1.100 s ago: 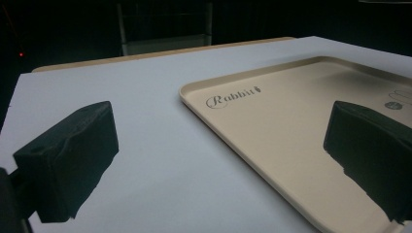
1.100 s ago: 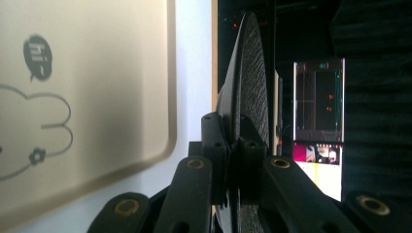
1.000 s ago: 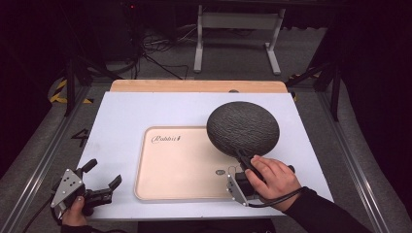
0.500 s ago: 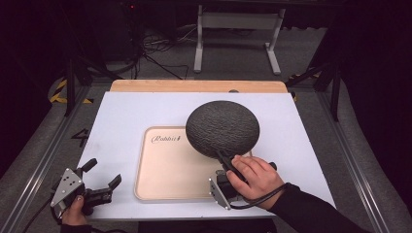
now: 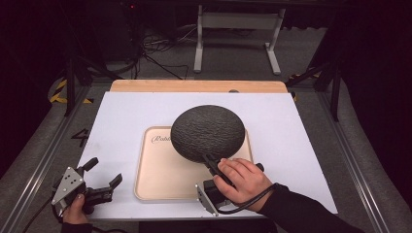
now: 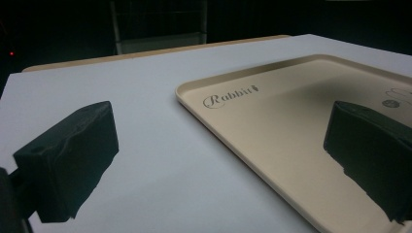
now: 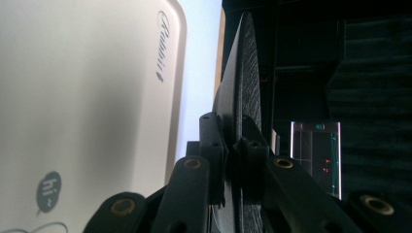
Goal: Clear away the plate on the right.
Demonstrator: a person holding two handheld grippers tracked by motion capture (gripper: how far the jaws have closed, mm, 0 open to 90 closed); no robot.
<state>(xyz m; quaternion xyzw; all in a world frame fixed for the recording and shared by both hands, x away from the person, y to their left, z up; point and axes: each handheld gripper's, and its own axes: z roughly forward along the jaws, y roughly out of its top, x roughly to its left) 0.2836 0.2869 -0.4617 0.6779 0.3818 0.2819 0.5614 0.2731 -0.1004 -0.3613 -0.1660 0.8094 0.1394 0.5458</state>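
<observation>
The right claw (image 5: 210,164) is clamped on the near rim of one dark, textured round plate (image 5: 208,132), gripping it edge-on and carrying it clear above the one beige tray (image 5: 160,187) on the white desk (image 5: 121,121); by judgement the pick-up is done, and lowering the plate to the tray and letting go remain; the left claw (image 5: 104,172) rests at the desk's near-left corner, jaws wide apart and empty, beside the tray; count: one plate, one tray, two claws.
</observation>
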